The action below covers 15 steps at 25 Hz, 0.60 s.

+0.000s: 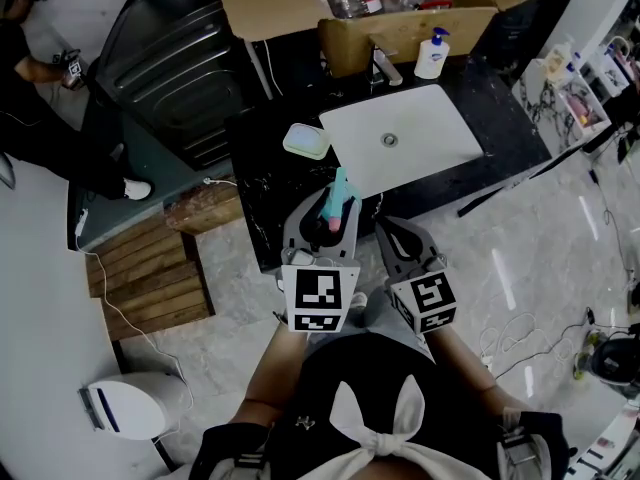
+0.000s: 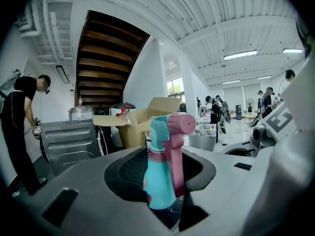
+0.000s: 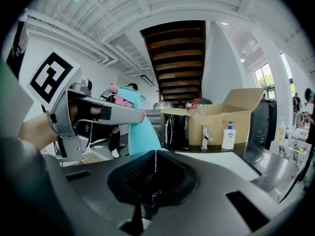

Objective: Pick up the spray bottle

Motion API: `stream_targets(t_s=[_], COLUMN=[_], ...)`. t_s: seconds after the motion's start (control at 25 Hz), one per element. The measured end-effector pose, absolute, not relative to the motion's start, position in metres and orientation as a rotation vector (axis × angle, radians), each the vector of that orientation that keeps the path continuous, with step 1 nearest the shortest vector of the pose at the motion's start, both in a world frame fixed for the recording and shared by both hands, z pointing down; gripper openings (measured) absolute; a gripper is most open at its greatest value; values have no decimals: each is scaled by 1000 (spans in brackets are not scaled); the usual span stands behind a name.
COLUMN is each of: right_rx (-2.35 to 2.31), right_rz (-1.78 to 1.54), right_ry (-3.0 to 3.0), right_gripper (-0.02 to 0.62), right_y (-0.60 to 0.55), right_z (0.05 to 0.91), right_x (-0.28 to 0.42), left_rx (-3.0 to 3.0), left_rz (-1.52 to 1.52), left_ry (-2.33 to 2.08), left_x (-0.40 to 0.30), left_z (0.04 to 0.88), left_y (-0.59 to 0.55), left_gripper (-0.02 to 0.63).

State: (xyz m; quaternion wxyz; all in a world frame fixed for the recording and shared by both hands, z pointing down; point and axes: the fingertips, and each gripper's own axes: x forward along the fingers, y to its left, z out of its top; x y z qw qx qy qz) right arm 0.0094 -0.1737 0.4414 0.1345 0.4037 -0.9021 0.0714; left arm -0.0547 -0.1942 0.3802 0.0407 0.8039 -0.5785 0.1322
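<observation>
The spray bottle [image 1: 338, 204] has a teal body and a pink trigger head. It stands upright between the jaws of my left gripper [image 1: 324, 230], which is shut on its body. In the left gripper view the bottle [image 2: 158, 181] fills the gap of the left gripper [image 2: 165, 168], nozzle pointing right. It hangs off the counter, above its front edge. My right gripper [image 1: 396, 236] sits just right of it, shut with nothing held; its jaws [image 3: 155, 167] meet along a thin seam. From the right gripper view the bottle [image 3: 141, 132] shows at the left, in the left gripper [image 3: 101, 113].
Ahead lies a black marble counter [image 1: 270, 178] with a white sink [image 1: 400, 138], a faucet [image 1: 385, 66], a soap pump bottle [image 1: 432, 56] and a pale soap dish [image 1: 305, 140]. Behind stands a cardboard box [image 1: 400, 13]. A wooden pallet [image 1: 150, 268] lies left; a person [image 1: 30, 78] stands far left.
</observation>
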Motion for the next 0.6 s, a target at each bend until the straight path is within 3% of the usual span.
stream_targets(t_s=[0.6], right_rx=[1147], right_rz=[197], right_ry=[-2629], right_gripper=[25], right_y=[-179], right_z=[439], right_x=[0], left_rx=[2444], left_rz=[375], left_ry=[-1786], left_x=[-61], left_z=[379], left_y=[-194], left_gripper=[161])
